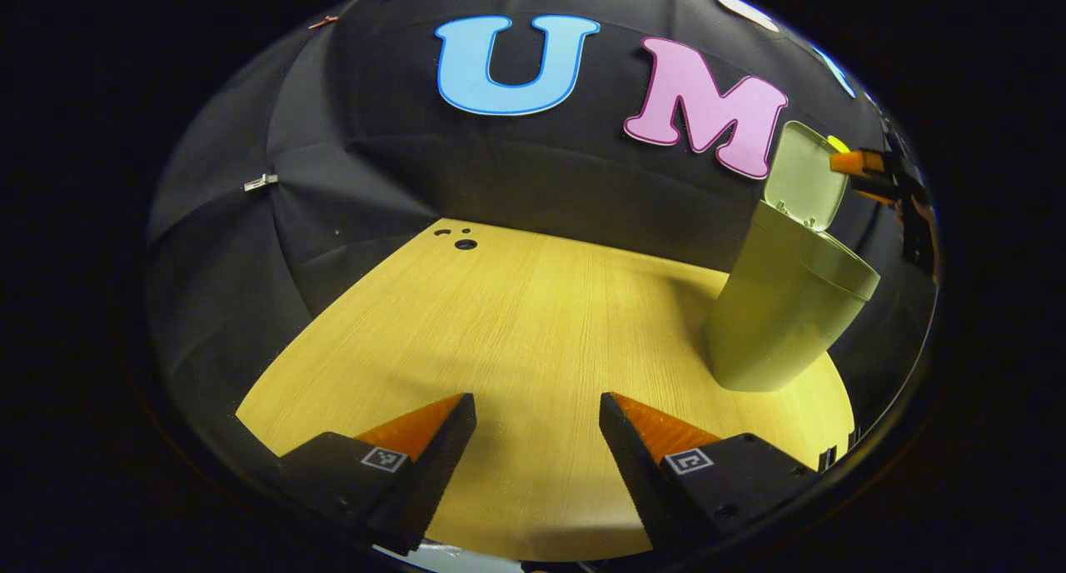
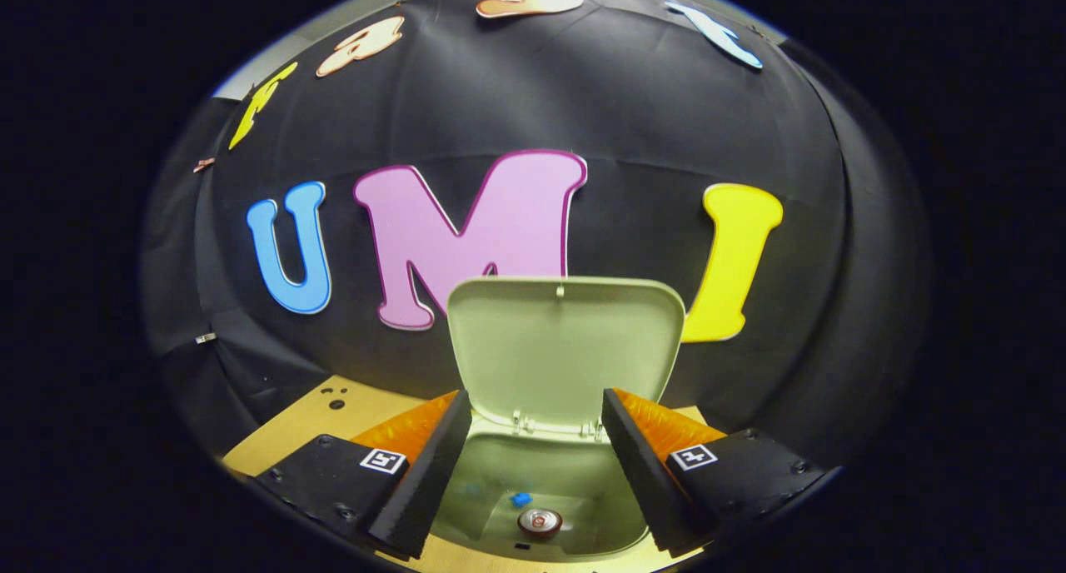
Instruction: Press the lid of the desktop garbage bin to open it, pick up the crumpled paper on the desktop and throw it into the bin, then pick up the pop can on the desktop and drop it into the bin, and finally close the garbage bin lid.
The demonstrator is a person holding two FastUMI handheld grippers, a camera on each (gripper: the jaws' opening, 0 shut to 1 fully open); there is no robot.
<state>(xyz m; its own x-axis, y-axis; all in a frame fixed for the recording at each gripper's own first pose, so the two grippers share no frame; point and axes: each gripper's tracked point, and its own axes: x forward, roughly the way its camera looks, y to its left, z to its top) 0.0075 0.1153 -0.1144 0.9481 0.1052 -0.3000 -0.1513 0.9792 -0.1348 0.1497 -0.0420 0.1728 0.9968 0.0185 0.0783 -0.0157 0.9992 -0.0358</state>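
The pale green desktop bin (image 1: 783, 306) stands at the right of the wooden table, its lid (image 1: 804, 177) swung upright. In the right gripper view I look down into the bin (image 2: 566, 473), past the raised lid (image 2: 566, 348). The pop can (image 2: 540, 521) lies at the bottom with its top end facing up, and a small blue bit (image 2: 520, 499) lies beside it. My right gripper (image 2: 537, 394) hovers open over the bin's mouth with nothing between its fingers; it appears by the lid (image 1: 854, 177) in the left gripper view. My left gripper (image 1: 537, 402) is open above bare table, left of the bin.
The wooden table (image 1: 516, 323) runs back to the black cloth wall. A few small holes (image 1: 465, 244) mark its far left corner. A strip of table (image 2: 325, 423) shows left of the bin in the right gripper view.
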